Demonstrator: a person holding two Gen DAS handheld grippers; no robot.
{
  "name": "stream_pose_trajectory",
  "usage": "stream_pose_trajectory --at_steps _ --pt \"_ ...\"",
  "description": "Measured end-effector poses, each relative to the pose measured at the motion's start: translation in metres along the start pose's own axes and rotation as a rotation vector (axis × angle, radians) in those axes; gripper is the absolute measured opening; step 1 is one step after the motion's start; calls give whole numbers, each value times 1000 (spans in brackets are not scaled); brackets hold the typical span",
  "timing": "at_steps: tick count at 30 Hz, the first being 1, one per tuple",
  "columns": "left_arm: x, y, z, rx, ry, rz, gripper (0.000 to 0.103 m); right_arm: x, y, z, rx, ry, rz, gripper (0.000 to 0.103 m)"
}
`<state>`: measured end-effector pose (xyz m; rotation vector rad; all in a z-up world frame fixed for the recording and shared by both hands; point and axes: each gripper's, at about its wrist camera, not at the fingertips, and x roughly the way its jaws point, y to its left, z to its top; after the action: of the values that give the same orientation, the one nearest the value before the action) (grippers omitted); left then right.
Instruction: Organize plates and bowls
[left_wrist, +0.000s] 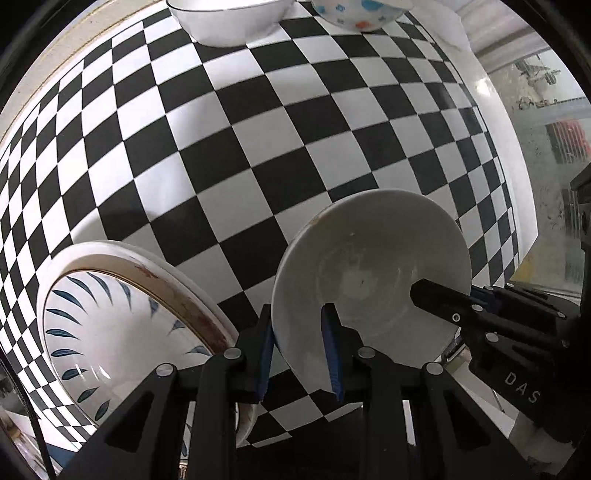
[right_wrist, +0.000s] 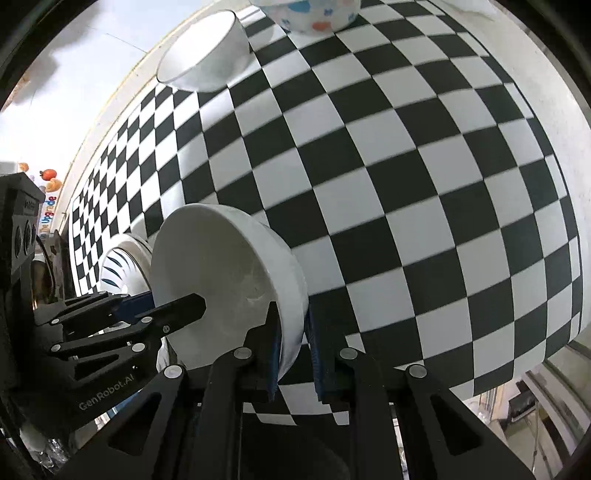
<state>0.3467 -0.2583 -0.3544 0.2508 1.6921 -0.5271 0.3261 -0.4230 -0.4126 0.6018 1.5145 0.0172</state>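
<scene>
A plain white bowl (left_wrist: 373, 273) is held above the checkered table by both grippers. My left gripper (left_wrist: 301, 350) is shut on its near rim, one pad inside and one outside. My right gripper (right_wrist: 293, 350) is shut on the opposite rim (right_wrist: 291, 295); it also shows in the left wrist view (left_wrist: 461, 310) reaching into the bowl. A plate with blue leaf marks (left_wrist: 122, 325) lies at the lower left, also seen in the right wrist view (right_wrist: 122, 266). A white bowl with a dark rim (left_wrist: 229, 18) and a spotted bowl (left_wrist: 358, 13) stand at the far edge.
The black-and-white checkered cloth (left_wrist: 258, 147) covers the table. Its right edge (left_wrist: 517, 184) drops off to the floor. The wall and the table's far edge run along the upper left (right_wrist: 92, 122).
</scene>
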Motion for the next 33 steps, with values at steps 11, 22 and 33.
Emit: stream_pose_trajectory --at_steps 11,22,33 --pt "17 -6 -2 10 32 25 22 11 -10 -6 8 21 -13 16" --pt "-41 18 -6 -70 -43 -14 23 -10 -26 -1 74 42 32 19" --pt "-98 110 123 -255 -232 -19 33 -83 17 115 50 -200 151 30"
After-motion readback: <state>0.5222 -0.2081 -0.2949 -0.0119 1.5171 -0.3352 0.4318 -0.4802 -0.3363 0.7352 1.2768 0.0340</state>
